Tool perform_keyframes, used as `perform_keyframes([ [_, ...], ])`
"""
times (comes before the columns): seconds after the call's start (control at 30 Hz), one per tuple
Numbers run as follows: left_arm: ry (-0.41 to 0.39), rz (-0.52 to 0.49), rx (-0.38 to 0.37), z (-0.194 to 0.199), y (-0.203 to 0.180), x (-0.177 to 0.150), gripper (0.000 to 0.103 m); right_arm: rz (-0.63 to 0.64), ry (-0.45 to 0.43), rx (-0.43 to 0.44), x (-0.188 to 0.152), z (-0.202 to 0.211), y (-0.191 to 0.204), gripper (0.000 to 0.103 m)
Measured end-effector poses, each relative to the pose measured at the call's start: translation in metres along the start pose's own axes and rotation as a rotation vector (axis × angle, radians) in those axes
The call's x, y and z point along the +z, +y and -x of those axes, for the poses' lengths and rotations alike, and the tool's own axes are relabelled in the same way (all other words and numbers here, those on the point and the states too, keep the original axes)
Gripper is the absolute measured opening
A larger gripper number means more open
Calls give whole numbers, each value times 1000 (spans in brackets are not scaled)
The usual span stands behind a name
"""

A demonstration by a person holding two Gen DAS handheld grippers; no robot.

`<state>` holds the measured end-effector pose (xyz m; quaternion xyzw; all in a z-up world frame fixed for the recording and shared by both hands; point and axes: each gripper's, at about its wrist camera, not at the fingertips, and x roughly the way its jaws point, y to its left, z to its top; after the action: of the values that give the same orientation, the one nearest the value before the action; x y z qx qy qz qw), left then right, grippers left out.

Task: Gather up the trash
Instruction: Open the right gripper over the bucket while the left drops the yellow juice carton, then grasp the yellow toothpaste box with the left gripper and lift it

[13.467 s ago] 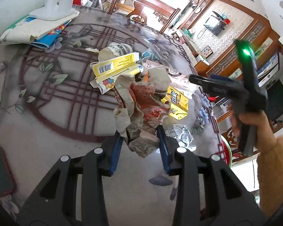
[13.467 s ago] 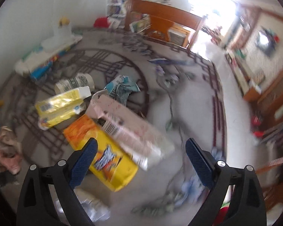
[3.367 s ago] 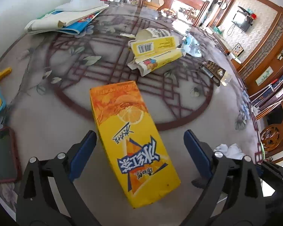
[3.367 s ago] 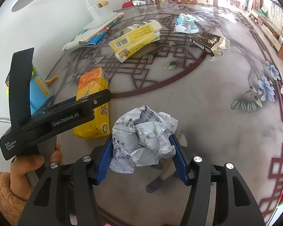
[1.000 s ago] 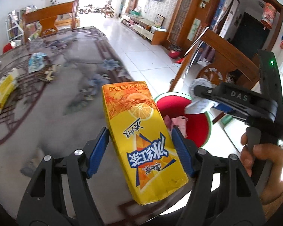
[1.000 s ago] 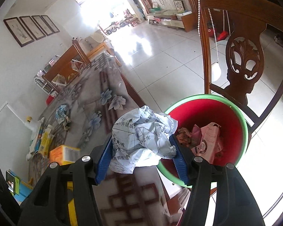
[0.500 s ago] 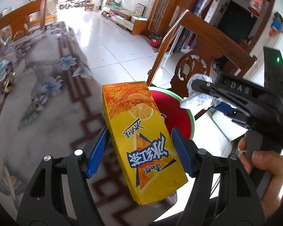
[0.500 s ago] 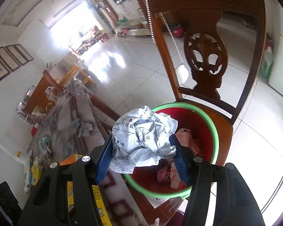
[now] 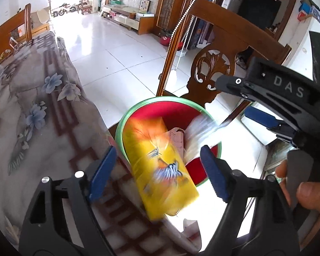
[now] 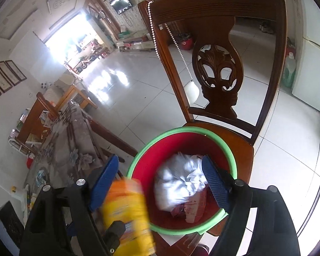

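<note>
I have both grippers over the round red plastic basin with the green rim [image 9: 120,128], which sits on the seat of a carved brown wooden chair [image 10: 215,72] drawn up beside the table with the grey flowered cloth [image 9: 32,98].

My left gripper [image 9: 157,170] has its blue-padded jaws spread wide, touching nothing. Between them, motion-blurred and clear of both pads, is the yellow-and-orange juice carton [image 9: 160,166]; its upper end overlaps the basin's near rim, its lower end hangs over the table edge. I cannot tell whether it touches the rim.

My right gripper [image 10: 160,181] is spread open as well. The crumpled ball of white printed paper [image 10: 179,183] is blurred between its pads, inside the basin's outline and apart from the left pad; whether it brushes the right pad I cannot tell. From the left wrist view that paper [image 9: 200,128] appears as a pale smear against the far inner wall.

Lying in the basin is pink crumpled wrapping [image 10: 192,209], low against the red bottom, beneath the paper ball.
</note>
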<state>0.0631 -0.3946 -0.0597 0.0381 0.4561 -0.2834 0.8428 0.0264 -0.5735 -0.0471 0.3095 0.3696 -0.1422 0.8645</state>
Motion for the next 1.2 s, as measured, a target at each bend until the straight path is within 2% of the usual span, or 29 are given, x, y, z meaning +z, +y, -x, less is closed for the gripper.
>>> perform_keyframes([
  [0.2, -9, 36, -13, 10, 11, -5, 78, 23, 5, -7, -2, -1, 5, 80],
  [0.3, -53, 35, 23, 29, 28, -12, 78, 31, 18, 3, -3, -2, 10, 80],
  [0.4, -93, 46, 129, 51, 63, -27, 78, 51, 33, 20, -6, -3, 22, 81],
  [0.5, -87, 122, 252, 70, 121, -50, 78, 81, 63, 59, -13, -6, 43, 82],
  [0.67, -68, 264, 479, 105, 221, -66, 78, 216, 137, 177, -40, -8, 103, 82],
  [0.73, -89, 312, 568, 125, 257, -66, 78, 274, 177, 230, -54, -10, 130, 87],
  [0.83, -82, 318, 680, 139, 298, -57, 79, 319, 233, 288, -72, -14, 160, 88],
  [0.87, -74, 314, 709, 140, 309, -54, 85, 330, 246, 302, -77, -15, 168, 88],
  [0.97, -22, 291, 827, 135, 344, -48, 85, 372, 274, 332, -91, -18, 196, 88],
  [1.07, 19, 253, 856, 123, 363, -43, 86, 404, 298, 350, -103, -20, 214, 88],
  [1.2, 140, 189, 850, 100, 380, -43, 90, 447, 319, 353, -113, -25, 228, 88],
])
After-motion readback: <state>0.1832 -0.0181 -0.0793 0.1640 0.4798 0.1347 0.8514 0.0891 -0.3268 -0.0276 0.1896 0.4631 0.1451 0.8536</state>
